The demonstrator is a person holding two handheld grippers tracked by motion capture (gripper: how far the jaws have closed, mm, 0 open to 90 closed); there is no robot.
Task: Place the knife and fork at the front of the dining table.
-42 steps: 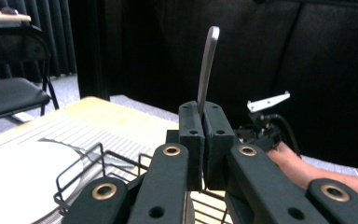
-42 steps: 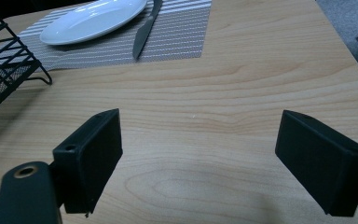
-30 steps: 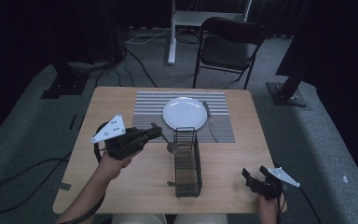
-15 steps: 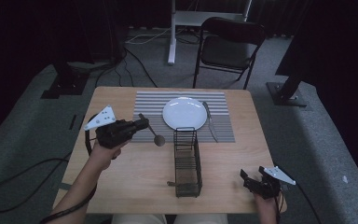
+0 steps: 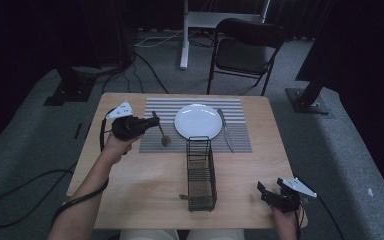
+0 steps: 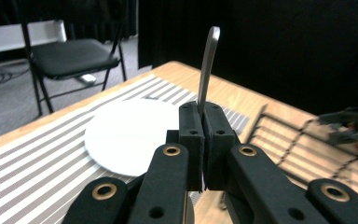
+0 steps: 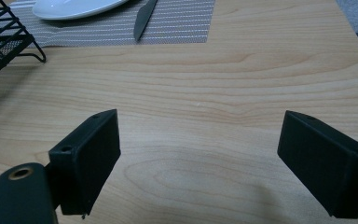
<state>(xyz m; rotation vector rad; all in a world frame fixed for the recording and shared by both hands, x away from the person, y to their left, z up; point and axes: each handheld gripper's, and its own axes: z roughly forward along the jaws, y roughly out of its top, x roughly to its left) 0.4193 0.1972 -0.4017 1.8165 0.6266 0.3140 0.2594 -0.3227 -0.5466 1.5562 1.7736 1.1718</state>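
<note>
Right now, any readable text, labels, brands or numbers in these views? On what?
None readable.
Plate: plain white, no mark.
Placemat: stripes only, no lettering.
Wire rack: bare black wire, no tag seen.
Knife and the spoon in the left hand-held gripper: no stamp visible.
Right hand-held gripper: plain black jaws, no label.

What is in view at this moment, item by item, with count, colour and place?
table: 1, light wood, centre.
placemat: 1, grey-and-white striped, far half of table.
plate: 1, white, on placemat.
knife: 1, silver, right of plate on placemat.
spoon: 1, silver, held over placemat's left part, bowl down.
wire rack: 1, black, near middle of table.
chair: 1, black, beyond table.
left tongs: black, shut on spoon handle.
right tongs: black, open above bare table, near right corner.
</note>
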